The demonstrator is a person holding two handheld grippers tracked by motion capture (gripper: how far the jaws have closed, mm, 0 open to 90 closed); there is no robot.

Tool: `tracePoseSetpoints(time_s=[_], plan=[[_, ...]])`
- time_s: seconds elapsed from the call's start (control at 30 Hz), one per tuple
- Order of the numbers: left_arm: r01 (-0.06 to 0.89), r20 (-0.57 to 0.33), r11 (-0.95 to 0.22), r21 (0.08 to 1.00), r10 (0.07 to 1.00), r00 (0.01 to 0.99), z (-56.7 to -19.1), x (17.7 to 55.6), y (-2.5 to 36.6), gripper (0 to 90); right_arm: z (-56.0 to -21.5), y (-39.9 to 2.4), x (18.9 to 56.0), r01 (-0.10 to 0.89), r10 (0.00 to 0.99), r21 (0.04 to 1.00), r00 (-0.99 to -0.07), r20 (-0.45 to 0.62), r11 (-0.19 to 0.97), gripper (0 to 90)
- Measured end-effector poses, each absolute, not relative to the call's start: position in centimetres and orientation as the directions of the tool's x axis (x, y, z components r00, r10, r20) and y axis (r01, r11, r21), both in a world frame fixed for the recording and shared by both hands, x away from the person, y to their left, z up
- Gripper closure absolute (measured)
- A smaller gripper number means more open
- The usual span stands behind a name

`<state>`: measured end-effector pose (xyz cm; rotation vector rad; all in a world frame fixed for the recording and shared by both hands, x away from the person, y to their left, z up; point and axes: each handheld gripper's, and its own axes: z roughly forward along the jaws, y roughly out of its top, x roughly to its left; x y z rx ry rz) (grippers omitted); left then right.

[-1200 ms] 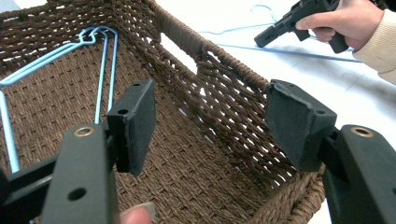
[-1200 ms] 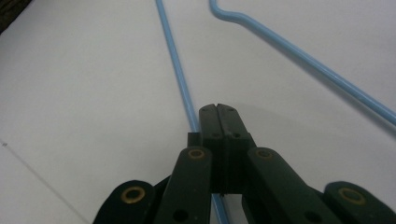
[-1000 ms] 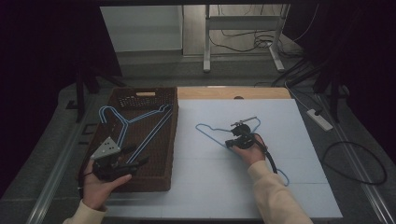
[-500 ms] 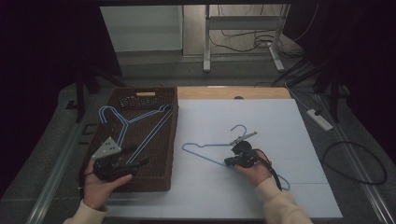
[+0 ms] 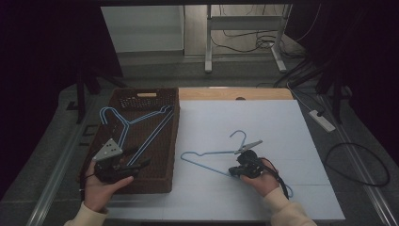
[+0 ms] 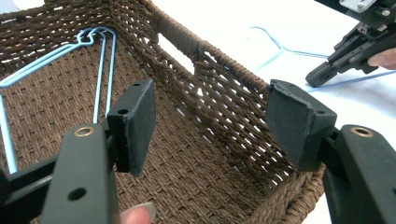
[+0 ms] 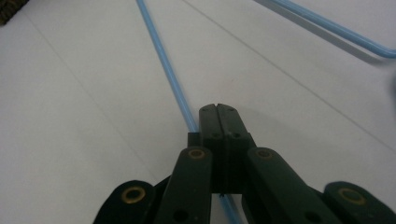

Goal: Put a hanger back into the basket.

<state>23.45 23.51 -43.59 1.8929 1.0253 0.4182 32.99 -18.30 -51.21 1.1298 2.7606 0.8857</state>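
Observation:
A blue wire hanger (image 5: 207,153) lies on the white table (image 5: 282,122), its hook pointing away from me. My right gripper (image 5: 232,172) is shut on its lower bar; in the right gripper view the blue wire (image 7: 163,56) runs into the closed jaws of that gripper (image 7: 217,109). Two more blue hangers (image 5: 141,120) lie in the brown wicker basket (image 5: 141,96) at the left. My left gripper (image 5: 139,165) hovers open over the basket's near end, nothing between its pads (image 6: 212,93). Beyond the basket's wall (image 6: 224,79) the right gripper (image 6: 320,77) and its hanger (image 6: 299,52) show.
A bare wooden strip (image 5: 235,94) runs along the table's far edge. A power strip (image 5: 322,120) and loose cables lie on the floor at the right. A desk frame's metal legs (image 5: 207,42) stand behind the table.
My right gripper has pulled the blue hanger across the table towards me, and the hanger has swung round with it. The left gripper has stayed over the basket.

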Motion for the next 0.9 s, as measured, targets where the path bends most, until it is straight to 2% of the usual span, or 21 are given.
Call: tracePoseSetpoints(time_s=[0.6,0.9], plan=[[0.481,-0.118,-0.235,0.845,0.795,0.595,-43.5,23.4,23.6,34.9,-51.0,-19.1,30.0,0.583,0.597,0.502,-0.787,0.154,0.639,90.0],[0.482,-0.119,-0.235,0.844,0.795,0.596,-43.5,23.4,23.7,34.9,-50.1,-22.9,31.1,0.649,0.731,0.516,-0.680,0.063,0.559,90.0]])
